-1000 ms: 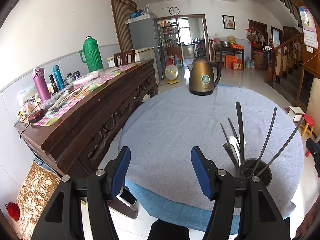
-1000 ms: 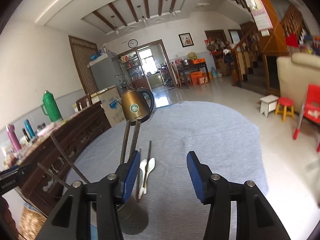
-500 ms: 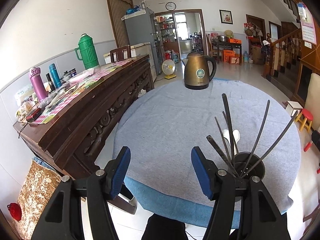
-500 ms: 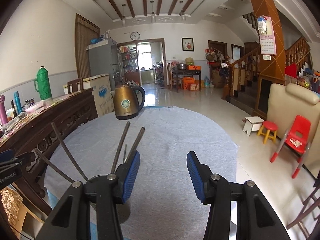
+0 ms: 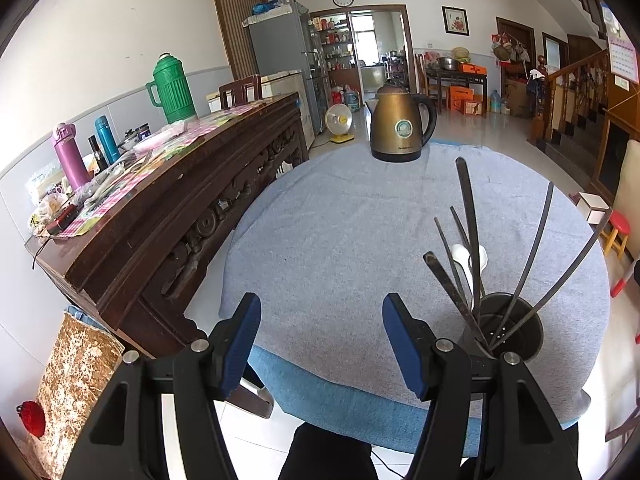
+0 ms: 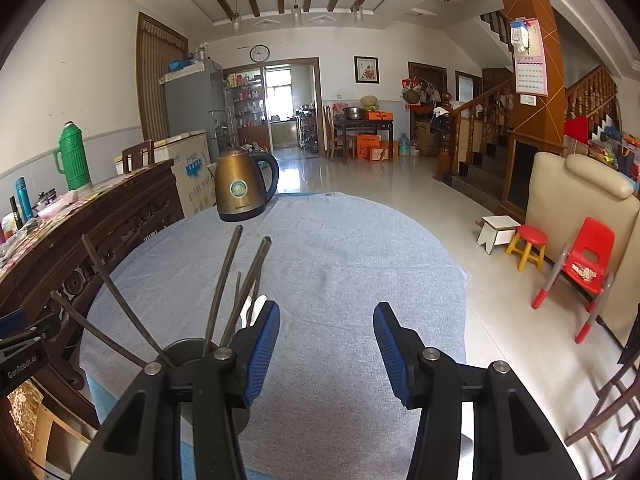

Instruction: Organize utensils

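Note:
A dark metal utensil holder [image 5: 506,330] stands near the front edge of the round table [image 5: 340,240], with several dark chopsticks [image 5: 466,216] fanning out of it. Two white spoons [image 5: 460,256] lie on the grey cloth just behind it. My left gripper [image 5: 322,344] hovers open over the table's near edge, left of the holder, with nothing between its blue pads. In the right wrist view the holder [image 6: 188,354] and chopsticks [image 6: 224,288] sit just left of my right gripper [image 6: 326,352], which is open and empty; the white spoons [image 6: 254,308] peek out behind its left finger.
A bronze electric kettle [image 5: 400,124] stands at the table's far side. A dark wooden sideboard [image 5: 160,208] runs along the left with a green thermos [image 5: 172,90], bottles and clutter. Stools, a red child's chair [image 6: 588,260] and a cream sofa are on the right.
Both views have tilted upward and pulled back slightly, so the holder and chopsticks sit lower in each frame. The right gripper has rolled level. Neither gripper's opening has changed.

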Tool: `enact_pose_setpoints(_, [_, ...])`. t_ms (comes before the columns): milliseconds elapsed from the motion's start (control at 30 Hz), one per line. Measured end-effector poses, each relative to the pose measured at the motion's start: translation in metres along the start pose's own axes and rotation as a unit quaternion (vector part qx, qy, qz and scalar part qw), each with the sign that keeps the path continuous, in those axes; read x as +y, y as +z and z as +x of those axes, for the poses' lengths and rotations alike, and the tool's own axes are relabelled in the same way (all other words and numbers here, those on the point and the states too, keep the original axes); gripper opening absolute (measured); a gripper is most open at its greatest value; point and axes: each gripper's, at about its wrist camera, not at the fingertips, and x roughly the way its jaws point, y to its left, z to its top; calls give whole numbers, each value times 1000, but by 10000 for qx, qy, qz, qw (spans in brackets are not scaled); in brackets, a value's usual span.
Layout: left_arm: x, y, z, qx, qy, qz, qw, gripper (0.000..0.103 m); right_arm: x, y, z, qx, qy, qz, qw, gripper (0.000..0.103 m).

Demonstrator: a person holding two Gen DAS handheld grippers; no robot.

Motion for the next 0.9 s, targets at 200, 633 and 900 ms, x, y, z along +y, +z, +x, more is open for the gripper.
enact_pose_setpoints(200, [4,-2,10,96,8,-48,9999,64,4,1,8,79,-45,-17,10000,53])
enact_pose_setpoints(633, [15,-4,18,253,61,-211,9994,64,15,-3,16,189,-96,-143,9997,53])
enact_pose_setpoints(900, [21,-1,5,102,47,-262,9996,64,22,0,2,-2,-112,-226,9997,53])
